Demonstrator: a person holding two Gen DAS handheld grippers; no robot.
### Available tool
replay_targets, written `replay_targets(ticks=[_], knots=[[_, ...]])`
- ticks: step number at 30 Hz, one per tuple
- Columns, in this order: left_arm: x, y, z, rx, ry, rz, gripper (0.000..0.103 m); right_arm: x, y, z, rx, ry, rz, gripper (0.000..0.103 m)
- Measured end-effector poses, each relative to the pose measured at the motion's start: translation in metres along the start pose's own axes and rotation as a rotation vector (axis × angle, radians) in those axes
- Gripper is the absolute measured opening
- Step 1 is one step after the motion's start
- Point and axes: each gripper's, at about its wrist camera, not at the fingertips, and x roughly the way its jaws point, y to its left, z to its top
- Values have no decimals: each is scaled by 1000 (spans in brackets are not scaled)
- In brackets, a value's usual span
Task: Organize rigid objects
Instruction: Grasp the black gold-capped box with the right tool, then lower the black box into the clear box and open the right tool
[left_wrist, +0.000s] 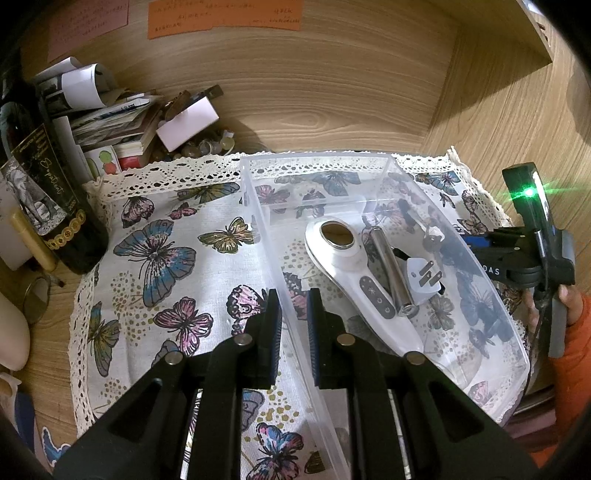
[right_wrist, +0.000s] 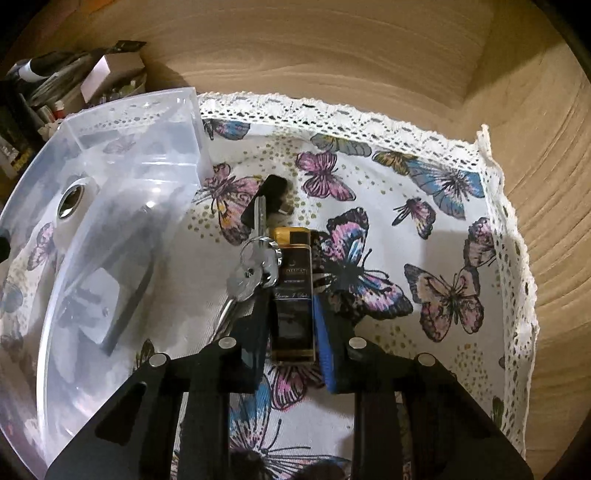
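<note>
A clear plastic bin (left_wrist: 491, 306) stands on the butterfly cloth (left_wrist: 177, 258). It holds a white handheld device (left_wrist: 343, 266), a metal cylinder (left_wrist: 391, 269) and a white plug (left_wrist: 424, 277). My left gripper (left_wrist: 293, 321) straddles the bin's left wall with a narrow gap; whether it grips the wall I cannot tell. My right gripper (right_wrist: 291, 310) is shut on a black and gold bottle (right_wrist: 293, 295) over the cloth, right of the bin (right_wrist: 110, 184). A bunch of keys (right_wrist: 255, 258) with a black fob (right_wrist: 271, 194) lies just left of the bottle. The right gripper's body also shows in the left wrist view (left_wrist: 532, 251).
A dark wine bottle (left_wrist: 40, 192) stands at the left edge of the cloth. Papers, boxes and small items (left_wrist: 129, 118) are piled at the back left. Wooden walls (left_wrist: 332, 92) close the back and right. The cloth's lace edge (right_wrist: 509, 229) runs along the right.
</note>
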Motion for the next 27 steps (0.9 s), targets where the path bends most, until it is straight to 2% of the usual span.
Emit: replay_targets(ticks=[4,14,20,27], knots=[[0,0,0,1,0,1,13,-4,-2,0,30,-18,2,21],[1,-1,1,6,0,5,13,-66,-4,-7,53,-174,5,21],[1,-1,1,8,0,6,13,-92,19,-2,7,-266,26,21],[1,-1,1,11,-1,8,13,-110,46,0,-57,-328,70,21]])
